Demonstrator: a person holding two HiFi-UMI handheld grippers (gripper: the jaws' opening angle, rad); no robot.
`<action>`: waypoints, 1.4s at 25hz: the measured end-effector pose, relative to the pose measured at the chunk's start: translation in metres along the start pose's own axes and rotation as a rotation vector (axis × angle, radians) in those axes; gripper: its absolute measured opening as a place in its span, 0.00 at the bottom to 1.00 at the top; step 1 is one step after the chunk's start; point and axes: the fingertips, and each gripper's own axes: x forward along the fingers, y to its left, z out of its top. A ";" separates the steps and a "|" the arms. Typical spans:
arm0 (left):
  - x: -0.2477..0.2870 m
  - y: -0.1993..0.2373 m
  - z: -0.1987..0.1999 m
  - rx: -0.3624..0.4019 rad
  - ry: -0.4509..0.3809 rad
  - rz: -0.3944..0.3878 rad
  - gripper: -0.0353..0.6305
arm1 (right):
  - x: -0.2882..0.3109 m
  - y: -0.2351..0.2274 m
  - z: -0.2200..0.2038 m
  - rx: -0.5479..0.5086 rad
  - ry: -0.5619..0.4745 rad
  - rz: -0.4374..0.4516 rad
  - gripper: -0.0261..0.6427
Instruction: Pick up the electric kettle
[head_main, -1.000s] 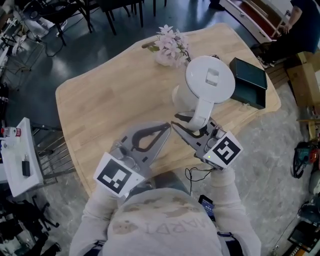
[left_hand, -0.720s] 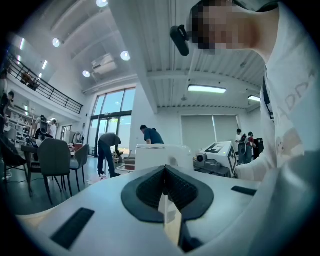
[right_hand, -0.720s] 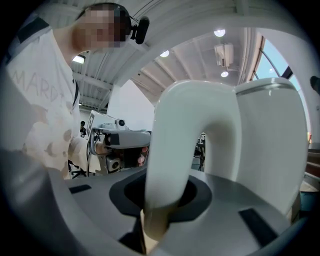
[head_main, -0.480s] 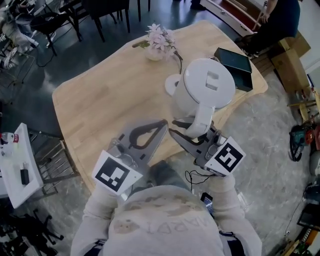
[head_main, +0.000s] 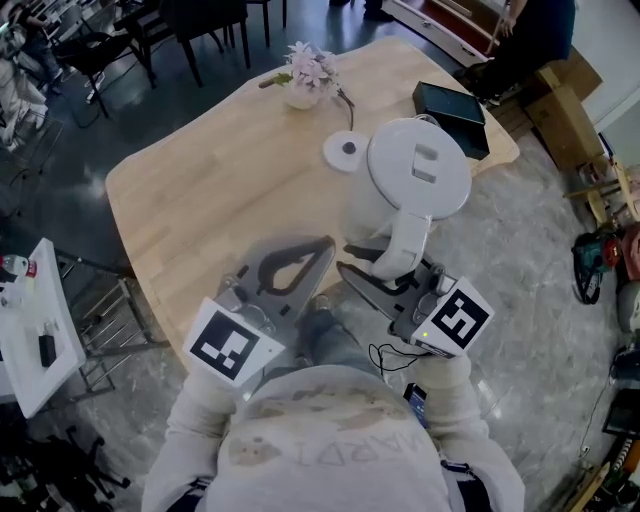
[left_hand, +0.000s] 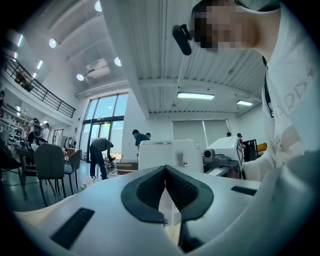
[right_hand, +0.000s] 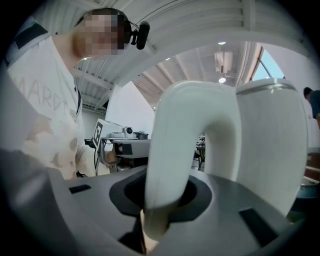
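Bright overhead lights, fisheye-warped edges

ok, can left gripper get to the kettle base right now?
Probably yes: base sits uncovered, bare tabletop between it and the left gripper; the kettle hangs in the right gripper, off to one side.

Large workshop hall: mezzanine railing, high ribbed ceiling, strip lights, tall windows.

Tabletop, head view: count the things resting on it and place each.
3: flowers at the far edge, round base nearer, dark box at the right corner. The held kettle may hide more.
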 end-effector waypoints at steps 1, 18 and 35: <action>-0.006 -0.007 0.001 0.001 -0.002 0.000 0.07 | -0.003 0.008 0.002 0.000 -0.001 -0.002 0.15; -0.057 -0.069 0.016 0.048 -0.049 -0.004 0.07 | -0.033 0.082 0.016 -0.036 -0.013 -0.015 0.16; -0.059 -0.080 0.025 0.064 -0.066 -0.009 0.07 | -0.038 0.091 0.025 -0.079 -0.007 -0.027 0.17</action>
